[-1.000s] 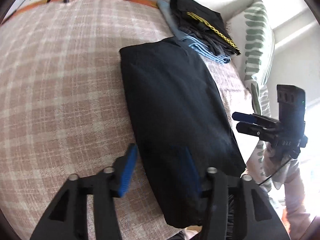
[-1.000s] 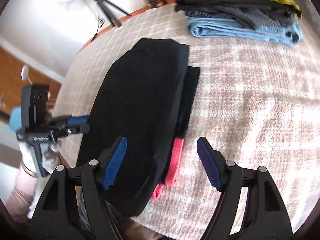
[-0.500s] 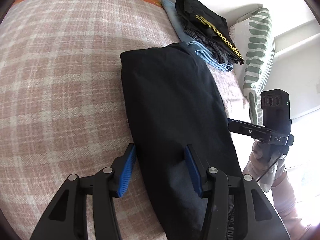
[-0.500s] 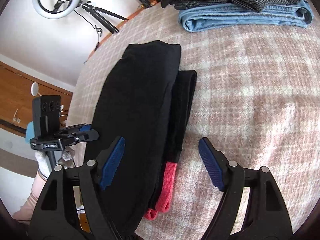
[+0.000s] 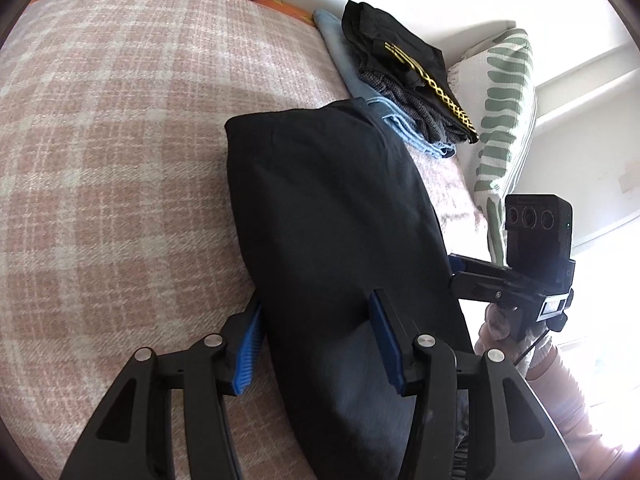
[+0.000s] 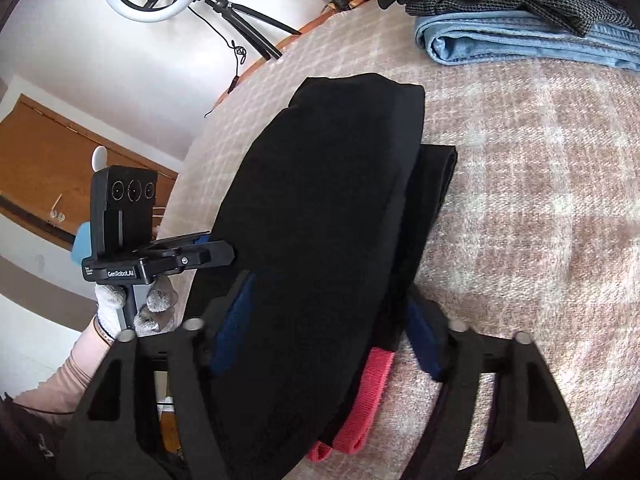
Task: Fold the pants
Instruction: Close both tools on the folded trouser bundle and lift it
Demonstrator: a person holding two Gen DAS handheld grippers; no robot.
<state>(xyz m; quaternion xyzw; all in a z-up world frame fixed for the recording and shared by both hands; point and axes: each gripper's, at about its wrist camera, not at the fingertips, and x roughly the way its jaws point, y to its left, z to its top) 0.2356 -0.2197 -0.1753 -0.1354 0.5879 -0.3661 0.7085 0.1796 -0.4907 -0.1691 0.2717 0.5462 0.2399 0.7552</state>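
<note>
My right gripper (image 6: 330, 328) has its blue-padded jaws spread on either side of the folded black pants (image 6: 320, 240) on the pink plaid blanket (image 6: 540, 200), red cuffs (image 6: 360, 412) poking out beneath. My left gripper (image 6: 224, 254) meets the pants' opposite edge, its jaws hidden. Folded clothes (image 6: 520, 36) are stacked beyond.
</note>
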